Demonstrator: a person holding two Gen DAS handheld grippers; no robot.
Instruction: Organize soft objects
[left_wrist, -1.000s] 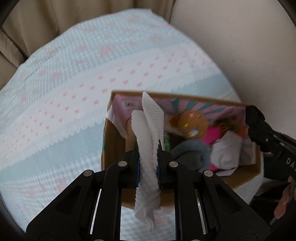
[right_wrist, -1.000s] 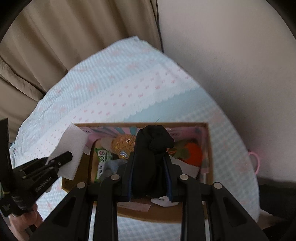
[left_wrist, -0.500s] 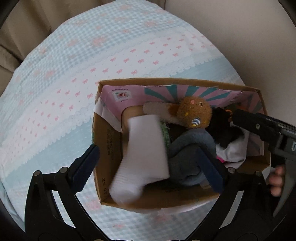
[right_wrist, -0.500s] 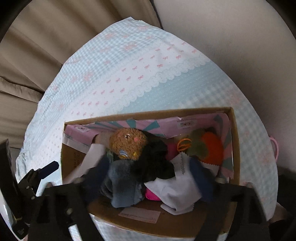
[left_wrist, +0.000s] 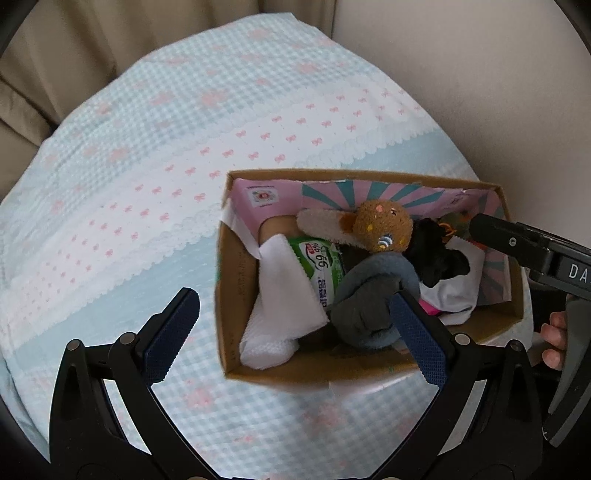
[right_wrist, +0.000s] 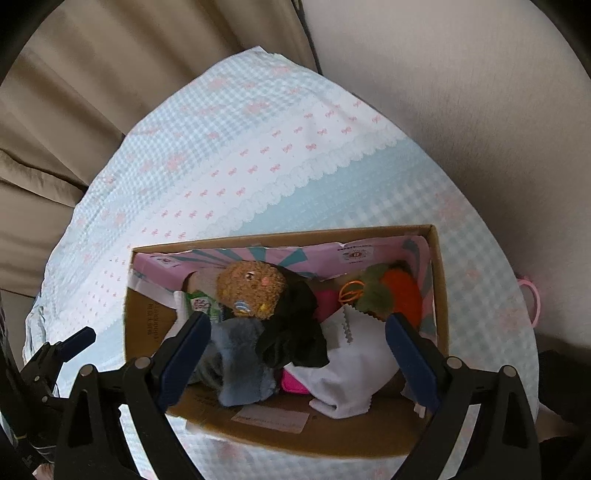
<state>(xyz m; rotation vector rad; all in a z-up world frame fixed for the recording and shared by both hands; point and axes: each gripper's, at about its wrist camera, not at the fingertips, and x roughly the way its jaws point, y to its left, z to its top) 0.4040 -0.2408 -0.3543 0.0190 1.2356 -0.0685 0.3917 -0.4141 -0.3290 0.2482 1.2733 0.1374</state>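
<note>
A cardboard box (left_wrist: 236, 280) (right_wrist: 142, 328) stands on the bed and holds soft things. In it lie a white cloth (left_wrist: 280, 306), a green wipes pack (left_wrist: 321, 266), a brown plush (left_wrist: 384, 225) (right_wrist: 251, 284), a grey-blue fleece item (left_wrist: 369, 295) (right_wrist: 236, 365), a black cloth (left_wrist: 439, 254) (right_wrist: 295, 332), a white garment (right_wrist: 354, 369) and an orange plush (right_wrist: 402, 291). My left gripper (left_wrist: 295, 332) is open and empty above the box's near left end. My right gripper (right_wrist: 299, 354) is open and empty above the box's middle.
The box sits on a light blue and white checked bedspread (left_wrist: 147, 166) with pink bows. Beige curtains (right_wrist: 92, 92) hang behind, and a plain wall (right_wrist: 461, 92) stands to the right. A pink ring (right_wrist: 532, 299) lies past the box's right end.
My left gripper opened and dropped the white cloth into the box's left end. My right gripper opened and dropped the black cloth into the middle. Both now hover over the box.
</note>
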